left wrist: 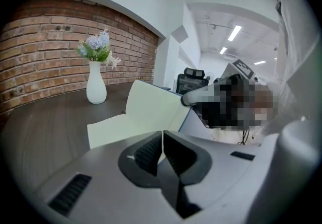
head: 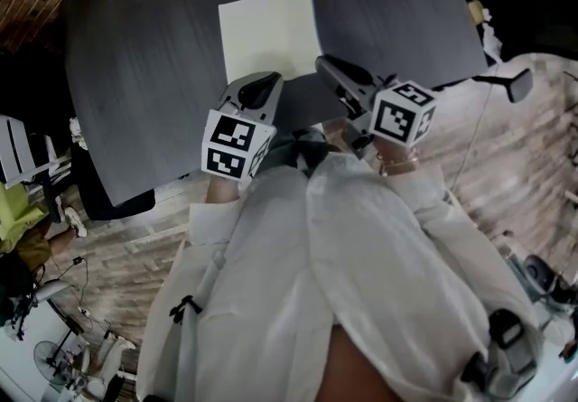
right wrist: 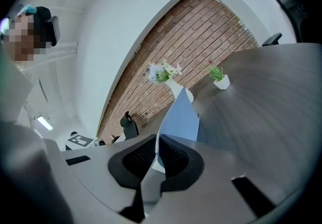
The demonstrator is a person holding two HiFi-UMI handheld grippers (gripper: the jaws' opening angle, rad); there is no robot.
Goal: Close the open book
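The book [head: 262, 30] lies open on the dark table [head: 135, 57]. Its left half rests flat with a cream page up, and its right half stands raised, tilted over the spine. My right gripper [head: 327, 66] is shut on the near edge of the raised half; in the right gripper view that sheet [right wrist: 181, 115] runs up out of the closed jaws [right wrist: 157, 150]. My left gripper [head: 262, 88] hangs just above the near edge of the flat page. Its jaws [left wrist: 162, 145] are shut with nothing seen between them, and the book [left wrist: 151, 109] lies just beyond them.
A white vase of flowers [left wrist: 95, 87] and a small potted plant [right wrist: 220, 82] stand at the table's far side by a brick wall. A dark office chair [left wrist: 193, 79] is beyond the table. The person's white sleeves fill the near part of the head view.
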